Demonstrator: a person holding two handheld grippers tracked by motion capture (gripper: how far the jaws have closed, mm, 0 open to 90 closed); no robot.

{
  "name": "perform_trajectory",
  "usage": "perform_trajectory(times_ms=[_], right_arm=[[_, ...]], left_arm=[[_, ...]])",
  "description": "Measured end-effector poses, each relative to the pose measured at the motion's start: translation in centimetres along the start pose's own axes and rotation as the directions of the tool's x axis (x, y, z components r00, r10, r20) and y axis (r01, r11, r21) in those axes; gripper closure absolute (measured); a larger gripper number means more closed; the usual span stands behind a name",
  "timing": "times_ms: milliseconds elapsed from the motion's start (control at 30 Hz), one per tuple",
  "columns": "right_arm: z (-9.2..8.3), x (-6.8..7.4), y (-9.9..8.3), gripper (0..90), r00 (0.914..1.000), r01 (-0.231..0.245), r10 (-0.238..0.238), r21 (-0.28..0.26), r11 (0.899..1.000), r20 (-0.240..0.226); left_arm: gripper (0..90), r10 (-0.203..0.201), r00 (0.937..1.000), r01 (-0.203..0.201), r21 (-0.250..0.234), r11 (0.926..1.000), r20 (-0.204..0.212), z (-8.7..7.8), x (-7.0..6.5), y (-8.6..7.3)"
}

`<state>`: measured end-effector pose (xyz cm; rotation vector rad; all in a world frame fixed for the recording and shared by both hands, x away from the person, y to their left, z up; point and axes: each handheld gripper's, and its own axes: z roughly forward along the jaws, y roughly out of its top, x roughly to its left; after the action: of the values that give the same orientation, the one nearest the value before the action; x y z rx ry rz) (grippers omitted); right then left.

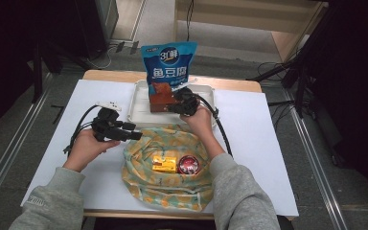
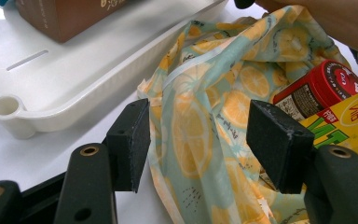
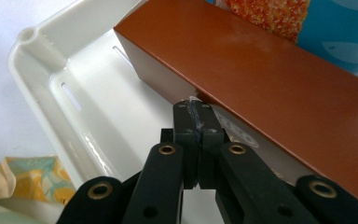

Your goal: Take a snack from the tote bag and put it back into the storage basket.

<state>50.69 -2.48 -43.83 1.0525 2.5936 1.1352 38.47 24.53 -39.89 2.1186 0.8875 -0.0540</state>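
A brown box (image 1: 160, 98) lies in the white tray (image 1: 136, 112) at the back of the table. My right gripper (image 1: 177, 105) is at its near edge. In the right gripper view its jaws (image 3: 196, 105) are shut, pinching a sliver of clear film at the lower edge of the brown box (image 3: 270, 79). My left gripper (image 1: 136, 135) points at the left rim of the lemon-print cloth bag (image 1: 163, 191). Its jaws (image 2: 200, 126) stand open, the cloth bag (image 2: 200, 93) loose between them. A red tin (image 2: 326, 86) and a yellow box (image 2: 349, 121) lie inside.
A blue snack bag (image 1: 168, 64) stands upright behind the brown box at the tray's far side. White sheet (image 1: 268, 158) covers the tabletop, with bare room left and right of the cloth bag. The tray's corner (image 3: 32, 51) is close to my right jaws.
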Motion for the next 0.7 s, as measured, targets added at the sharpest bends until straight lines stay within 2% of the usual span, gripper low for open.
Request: perform_trajectory(times_ms=[433, 700], right_arm=[[1.0, 0.0, 0.2, 90.0, 0.9993, -0.036, 0.036, -0.023, 0.999, 0.007], [1.6, 0.7, 0.8, 89.5, 0.9994, -0.029, 0.029, -0.019, 0.999, 0.018]], left_arm=[[40.4, 0.005, 1.0000, -0.005, -0.002, 1.0000, 0.003, 0.2, -0.1, 0.0], [40.4, 0.008, 1.0000, -0.008, -0.003, 1.0000, 0.004, 0.1, -0.1, 0.0]])
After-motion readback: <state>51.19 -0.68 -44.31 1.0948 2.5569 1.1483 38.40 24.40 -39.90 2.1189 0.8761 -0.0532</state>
